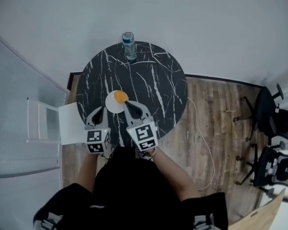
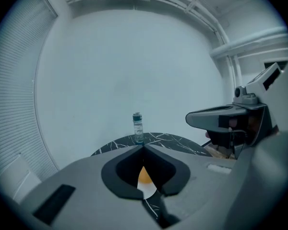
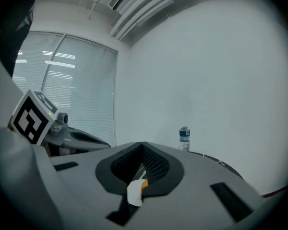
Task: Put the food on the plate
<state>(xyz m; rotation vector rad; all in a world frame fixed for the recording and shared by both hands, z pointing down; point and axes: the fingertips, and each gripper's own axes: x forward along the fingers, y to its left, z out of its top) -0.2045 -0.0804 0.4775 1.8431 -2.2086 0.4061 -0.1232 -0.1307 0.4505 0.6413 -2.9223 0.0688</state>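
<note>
A round orange piece of food (image 1: 120, 97) lies on a small white plate (image 1: 111, 105) near the front edge of the black marble table (image 1: 153, 90). My left gripper (image 1: 102, 109) hovers at the plate's left rim with its jaws shut and nothing between them. My right gripper (image 1: 126, 102) is shut too, its tips just right of the food and holding nothing. In the left gripper view the food (image 2: 144, 176) and plate (image 2: 148, 191) show below the shut jaws (image 2: 144, 147). The right gripper view shows the plate (image 3: 133, 194) under its shut jaws (image 3: 143, 144).
A clear water bottle (image 1: 129, 46) with a blue label stands at the table's far edge. A white chair (image 1: 48, 123) sits left of the table. Black office chairs (image 1: 269, 143) stand at the right on the wooden floor, where a thin cable (image 1: 204, 143) runs.
</note>
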